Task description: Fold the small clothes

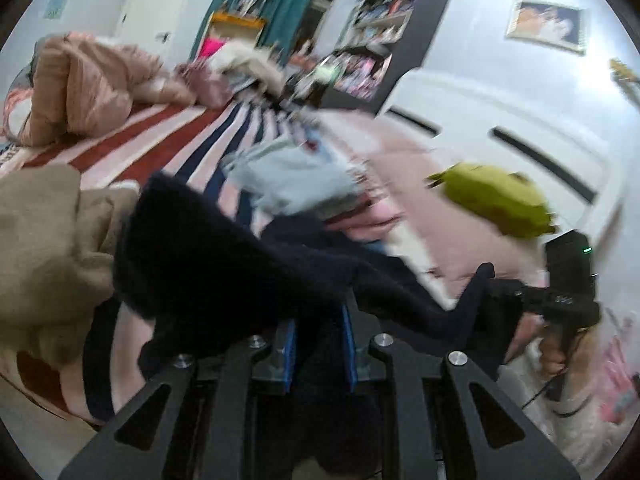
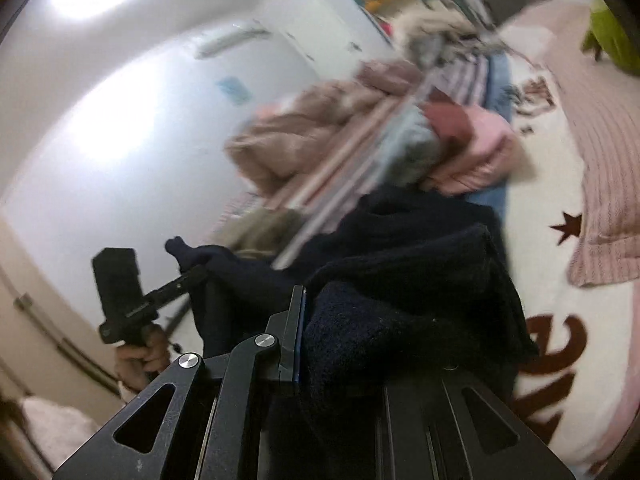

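Item: dark navy knit garment (image 1: 224,256), small, soft, held up between two hand-held claws over the bed (image 1: 132,136) with the striped cover.

Progress (a judgement): early. The garment hangs slack and bunched, with no clean crease visible; laying flat and every fold remain to be done. Other pieces lie on the bed in a loose heap: a light blue piece (image 1: 288,180), a pink one (image 2: 476,148), a tan one (image 1: 44,236). None looks neatly folded, though motion blur limits certainty.

Left gripper (image 1: 320,344): blue-padded fingers drawn close, pinching a fold of the navy knit between them.

Right gripper (image 2: 316,332): one finger visible, pressed against the same knit; the other is buried under cloth (closure judged from the fabric draping off it). It grips the garment's opposite edge.

Yellow-green cushion (image 1: 500,200): lies beyond, apart from the work.
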Demonstrator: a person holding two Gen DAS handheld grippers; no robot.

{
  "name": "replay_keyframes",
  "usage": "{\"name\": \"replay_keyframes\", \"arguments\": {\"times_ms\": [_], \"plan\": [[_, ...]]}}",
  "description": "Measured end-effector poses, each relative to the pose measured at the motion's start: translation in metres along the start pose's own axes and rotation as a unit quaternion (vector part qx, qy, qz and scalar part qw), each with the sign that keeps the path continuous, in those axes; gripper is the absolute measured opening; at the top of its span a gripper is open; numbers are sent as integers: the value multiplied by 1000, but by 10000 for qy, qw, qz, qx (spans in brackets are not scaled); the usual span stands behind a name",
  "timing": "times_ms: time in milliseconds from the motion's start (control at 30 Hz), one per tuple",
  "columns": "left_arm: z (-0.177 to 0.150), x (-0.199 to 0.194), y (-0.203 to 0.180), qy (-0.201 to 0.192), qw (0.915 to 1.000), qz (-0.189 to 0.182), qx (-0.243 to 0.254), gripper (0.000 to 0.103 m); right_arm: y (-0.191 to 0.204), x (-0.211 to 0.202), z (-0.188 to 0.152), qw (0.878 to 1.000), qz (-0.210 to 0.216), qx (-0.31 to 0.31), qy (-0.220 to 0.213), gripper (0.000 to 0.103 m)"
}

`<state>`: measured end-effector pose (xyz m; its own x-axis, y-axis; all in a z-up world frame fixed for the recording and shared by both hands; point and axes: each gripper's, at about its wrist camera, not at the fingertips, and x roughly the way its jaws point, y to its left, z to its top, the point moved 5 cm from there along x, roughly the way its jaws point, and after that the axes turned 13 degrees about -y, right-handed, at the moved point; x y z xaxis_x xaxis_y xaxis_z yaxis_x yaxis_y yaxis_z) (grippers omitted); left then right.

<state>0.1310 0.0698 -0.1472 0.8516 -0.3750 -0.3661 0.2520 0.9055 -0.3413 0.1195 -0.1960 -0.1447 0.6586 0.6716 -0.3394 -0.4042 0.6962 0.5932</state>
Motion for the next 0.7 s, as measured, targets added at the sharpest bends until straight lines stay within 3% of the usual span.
{"name": "replay_keyframes", "arguments": {"times_ms": [100,233,300,367,400,467,500,533,600,700], "plan": [[-4,53,24,394,9987,321,67,18,-43,35,12,9977,-646,54,174,6],[-7,100,45,634,9958,655,121,24,-91,66,6,9908,-1251,170,484,6],[-7,112,45,814,9950,556,137,46,-103,77,3,9910,-1164,360,560,6],[-9,109,36,898,9956,166,207,67,-103,73,4,9921,-1044,397,576,7],[-11,105,29,937,9953,58,249,72,-102,70,4,9922,-982,392,660,9],[-8,92,22,951,9950,-74,287,73,-99,59,5,9921,-796,502,831,17],[-6,80,19,906,9954,-172,244,75,-96,53,7,9923,-666,589,858,32],[-2,70,17,840,9959,-259,210,78,-91,41,9,9930,-514,640,845,54],[4,47,13,688,9966,-377,255,87,-80,18,14,9948,-448,495,764,75],[1,22,12,727,9960,-118,507,87,-71,-14,17,9948,-741,178,670,76]]}}
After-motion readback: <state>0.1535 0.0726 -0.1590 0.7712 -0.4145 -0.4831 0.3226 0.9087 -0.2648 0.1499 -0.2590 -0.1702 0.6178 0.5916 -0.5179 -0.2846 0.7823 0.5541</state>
